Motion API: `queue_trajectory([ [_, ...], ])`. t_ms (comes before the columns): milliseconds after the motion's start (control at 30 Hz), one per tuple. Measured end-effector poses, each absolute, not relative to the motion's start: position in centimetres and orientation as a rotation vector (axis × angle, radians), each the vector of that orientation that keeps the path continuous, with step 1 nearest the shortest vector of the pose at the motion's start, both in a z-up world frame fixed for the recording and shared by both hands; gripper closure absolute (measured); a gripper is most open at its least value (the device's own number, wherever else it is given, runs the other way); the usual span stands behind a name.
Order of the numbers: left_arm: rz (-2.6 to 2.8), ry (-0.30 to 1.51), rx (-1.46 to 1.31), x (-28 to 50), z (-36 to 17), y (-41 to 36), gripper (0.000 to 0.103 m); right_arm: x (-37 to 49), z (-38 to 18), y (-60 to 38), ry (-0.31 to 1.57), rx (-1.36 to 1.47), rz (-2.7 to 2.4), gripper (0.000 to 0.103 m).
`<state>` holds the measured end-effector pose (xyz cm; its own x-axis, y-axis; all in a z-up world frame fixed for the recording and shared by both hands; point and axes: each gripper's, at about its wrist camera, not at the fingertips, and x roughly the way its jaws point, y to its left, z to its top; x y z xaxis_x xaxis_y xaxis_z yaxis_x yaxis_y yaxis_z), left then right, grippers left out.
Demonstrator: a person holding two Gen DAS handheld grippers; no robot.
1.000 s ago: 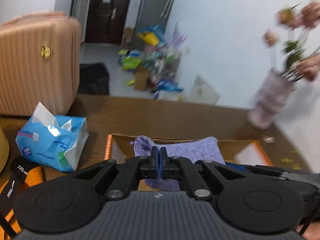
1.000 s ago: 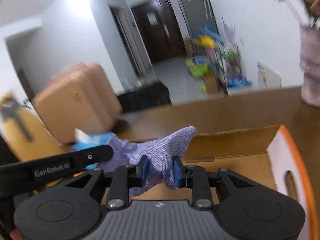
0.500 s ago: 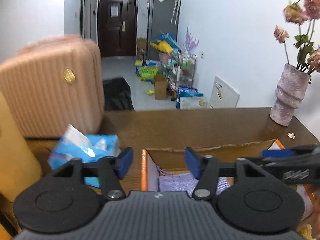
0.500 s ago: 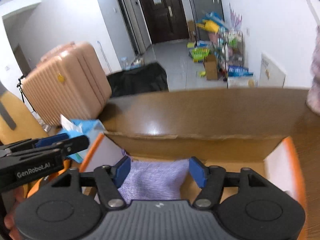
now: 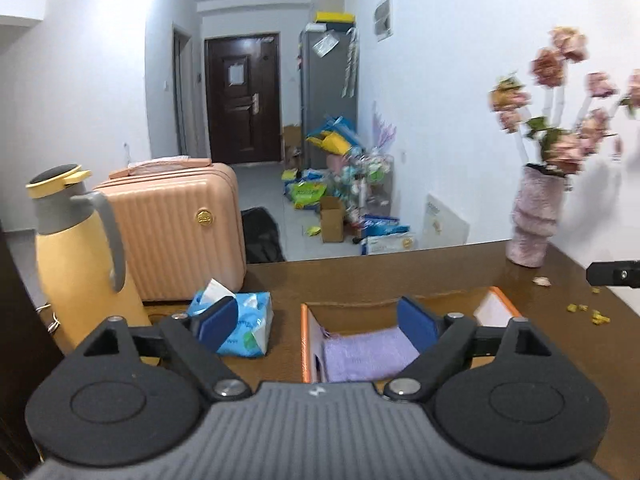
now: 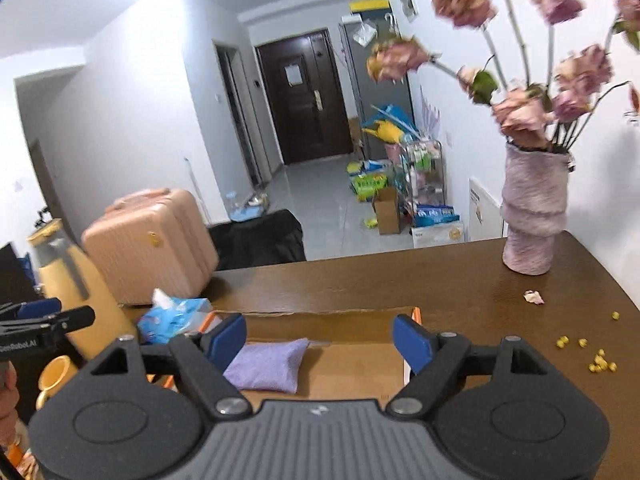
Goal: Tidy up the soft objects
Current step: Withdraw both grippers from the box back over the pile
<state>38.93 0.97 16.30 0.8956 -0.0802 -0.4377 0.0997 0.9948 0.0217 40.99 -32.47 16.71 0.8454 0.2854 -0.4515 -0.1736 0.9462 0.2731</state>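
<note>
**Lilac cloth pouch lies flat in the cardboard box, both tools spread above it**

Lilac cloth pouch [image 6: 267,368], a small woven pillow shape with a coarse, nubbly weave, rests on the bare cardboard floor of the open box [image 6: 360,368], toward its left side as the right wrist view shows it. The box has plain brown flaps and walls edged in orange and white, and it sits on the glossy dark brown surface [image 6: 400,280].

Left tool [image 5: 316,320] hangs above the box with its blue-padded fingers [image 5: 416,322] spread wide; its jaws have just been opening, and nothing sits between them. Right tool [image 6: 320,336] is the same: matte black arms, blue pads far apart, jaws just opened, the pouch lying below and clear of the pads.

Beside the box lies a crinkled blue plastic tissue pack [image 5: 244,326] with a white sheet poking up. Behind it stands a ribbed pink hard-shell case [image 5: 176,236] and a smooth yellow jug [image 5: 80,264] with a grey handle. At the far right corner stands a rough-textured, ringed pink vase [image 6: 532,216] holding faded pink flowers, with yellow crumbs [image 6: 596,360] scattered nearby.
</note>
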Motion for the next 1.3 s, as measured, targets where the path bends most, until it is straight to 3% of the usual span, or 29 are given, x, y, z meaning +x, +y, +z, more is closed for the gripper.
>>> queue_trajectory([
  [300,-0.201,0.33,0.082,22.0,12.4,0.9,0.003,25.2,14.7,-31.9,0.333,0.123,0.305,0.014],
  [600,-0.159,0.254,0.095,8.7,6.3,2.4,0.0,10.3,7.2,-27.1,0.202,0.047,0.301,0.012],
  [867,-0.149,0.316,0.096,8.1,4.5,3.1,0.0,5.5,3.1,-25.0,0.271,0.013,0.344,0.012],
  [1300,-0.191,0.393,0.093,10.2,2.1,1.7,0.0,7.2,1.0,-25.7,0.323,0.071,0.306,0.013],
])
